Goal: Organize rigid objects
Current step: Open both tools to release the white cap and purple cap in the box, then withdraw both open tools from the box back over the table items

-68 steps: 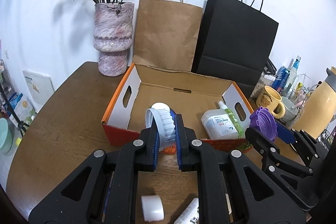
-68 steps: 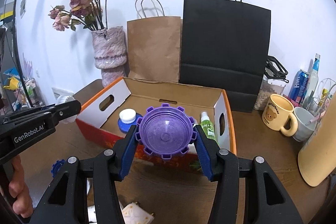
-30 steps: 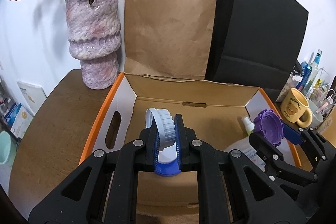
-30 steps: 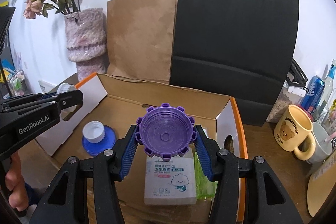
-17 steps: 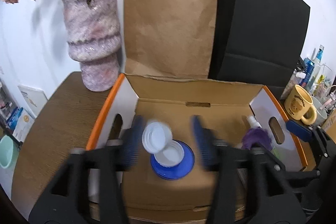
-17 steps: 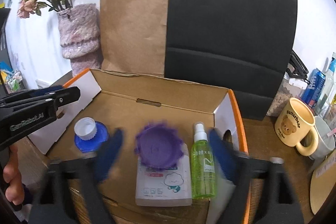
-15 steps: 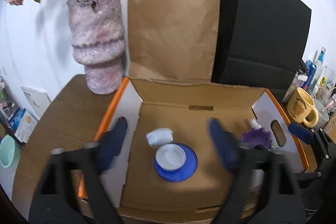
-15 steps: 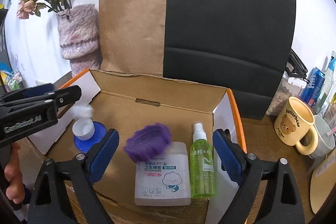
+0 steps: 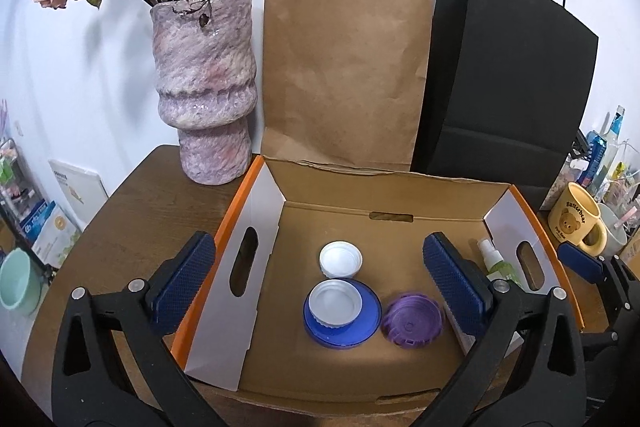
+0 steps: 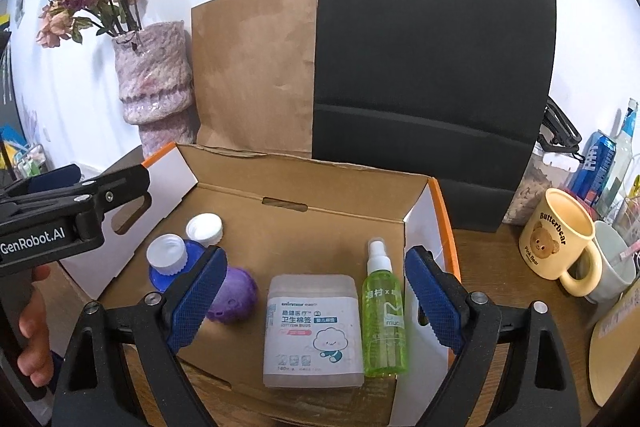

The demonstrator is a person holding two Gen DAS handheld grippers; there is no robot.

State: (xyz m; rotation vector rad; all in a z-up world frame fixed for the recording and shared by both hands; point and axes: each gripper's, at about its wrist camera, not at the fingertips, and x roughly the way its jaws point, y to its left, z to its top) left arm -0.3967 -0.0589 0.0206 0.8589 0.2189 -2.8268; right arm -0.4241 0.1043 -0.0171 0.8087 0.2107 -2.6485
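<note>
An open cardboard box [image 9: 384, 183] with orange rims sits on the wooden table. Inside lie a white cap [image 9: 340, 259], a second white cap [image 9: 335, 303] on a blue lid [image 9: 360, 327], and a purple ridged lid [image 9: 412, 319]. In the right wrist view the box [image 10: 312, 171] also holds a white cotton-bud pack [image 10: 314, 327] and a green spray bottle [image 10: 384, 311], beside the purple lid [image 10: 236, 293] and both caps [image 10: 205, 229]. My left gripper [image 9: 320, 283] is open and empty above the box. My right gripper [image 10: 316, 303] is open and empty above the box.
A pink vase [image 9: 204, 87] with dried flowers, a brown paper bag [image 9: 344, 75] and a black bag [image 9: 504, 87] stand behind the box. A yellow bear mug [image 10: 560, 239], cans and bottles crowd the right side. The left gripper's body [image 10: 72, 215] is at the left.
Both grippers opened. The white cap dropped from the left gripper into the box beside the blue lid. The purple lid dropped from the right gripper and rests upside down by the blue lid.
</note>
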